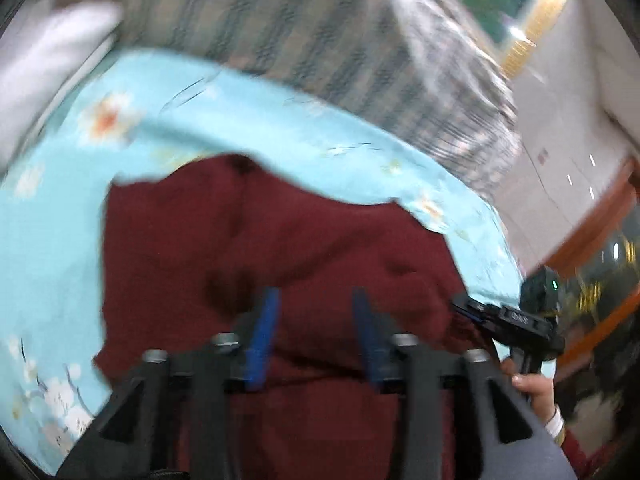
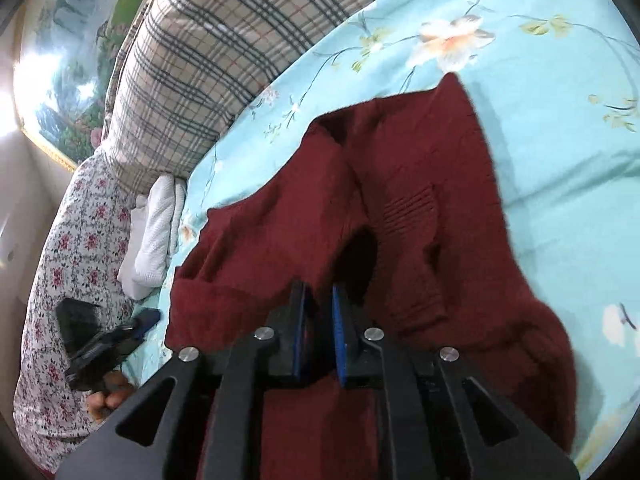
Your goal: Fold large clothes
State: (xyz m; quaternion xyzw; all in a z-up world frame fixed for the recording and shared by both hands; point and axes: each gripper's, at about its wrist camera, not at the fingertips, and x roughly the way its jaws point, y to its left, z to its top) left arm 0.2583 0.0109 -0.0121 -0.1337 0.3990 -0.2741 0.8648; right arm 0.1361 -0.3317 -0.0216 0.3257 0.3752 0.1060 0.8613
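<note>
Sweater: dark red knit sweater [image 2: 420, 208], rumpled on a blue floral bedsheet [image 2: 560, 160], plaid pillow [image 2: 224, 52] at 11 o'clock.
Handling: likely soft, floppy, fairly heavy; stretches and sags when lifted.
Hold: best at hem or shoulder seams.
Left gripper [image 1: 316, 332]: jaws apart, nothing between.
Right gripper [image 2: 320, 332]: nearly together, seemingly pinching a fold.
</note>
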